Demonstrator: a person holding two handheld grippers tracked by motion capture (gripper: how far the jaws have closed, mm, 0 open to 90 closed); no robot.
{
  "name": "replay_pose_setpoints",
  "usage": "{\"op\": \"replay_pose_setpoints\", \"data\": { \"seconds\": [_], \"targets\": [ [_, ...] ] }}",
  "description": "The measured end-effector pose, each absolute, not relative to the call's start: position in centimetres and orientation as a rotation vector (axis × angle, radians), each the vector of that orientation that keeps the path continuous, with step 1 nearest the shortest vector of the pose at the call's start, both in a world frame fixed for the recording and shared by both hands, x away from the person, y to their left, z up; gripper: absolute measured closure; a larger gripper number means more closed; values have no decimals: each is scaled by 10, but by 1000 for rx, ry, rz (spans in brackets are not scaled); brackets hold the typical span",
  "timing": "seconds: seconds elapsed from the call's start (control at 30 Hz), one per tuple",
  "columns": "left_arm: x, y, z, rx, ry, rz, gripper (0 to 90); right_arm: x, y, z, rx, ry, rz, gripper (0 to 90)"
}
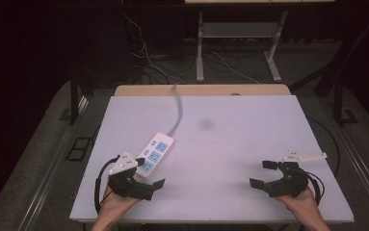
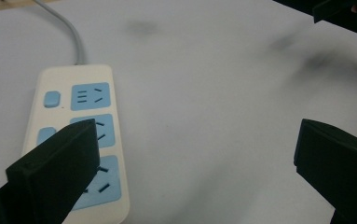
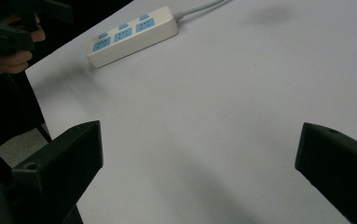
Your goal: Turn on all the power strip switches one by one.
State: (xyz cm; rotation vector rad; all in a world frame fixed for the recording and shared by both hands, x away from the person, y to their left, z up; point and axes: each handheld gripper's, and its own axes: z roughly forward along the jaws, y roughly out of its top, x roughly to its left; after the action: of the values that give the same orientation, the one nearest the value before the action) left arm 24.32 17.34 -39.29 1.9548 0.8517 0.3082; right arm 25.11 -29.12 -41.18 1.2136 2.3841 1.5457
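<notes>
High view puts the power strip (image 1: pixel 154 153) on the counter (image 1: pixel 230 144) at near left, just beyond the left gripper (image 1: pixel 146 179), whose fingers are spread, like the right gripper (image 1: pixel 263 173); better to straddle its near end squarely before closing.

1. One white power strip (image 1: pixel 154 153) lies on the table, with one grey cable (image 1: pixel 177 108) running from its far end
2. The strip carries three blue sockets (image 2: pixel 90 96), in a single row along its length
3. Beside the sockets sit blue switch buttons (image 2: pixel 51 99); the right gripper view shows three, one for each socket
4. Two grippers are over the table: one left gripper (image 1: pixel 148 176) and one right gripper (image 1: pixel 263 173), each with two black jaws standing apart
5. One white table (image 1: pixel 249 139) bears it all, with one dark smudge (image 1: pixel 206 124) on its surface
6. Two hands hold the grippers, one each
</notes>
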Motion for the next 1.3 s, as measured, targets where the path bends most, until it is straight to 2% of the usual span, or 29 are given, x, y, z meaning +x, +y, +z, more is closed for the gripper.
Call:
{"op": "replay_pose_setpoints", "data": {
  "seconds": [1.3],
  "targets": [
    [276,207,-363,2082,896,278,0,251,-295,-414,1228,2377,1515,6]
  ]
}}
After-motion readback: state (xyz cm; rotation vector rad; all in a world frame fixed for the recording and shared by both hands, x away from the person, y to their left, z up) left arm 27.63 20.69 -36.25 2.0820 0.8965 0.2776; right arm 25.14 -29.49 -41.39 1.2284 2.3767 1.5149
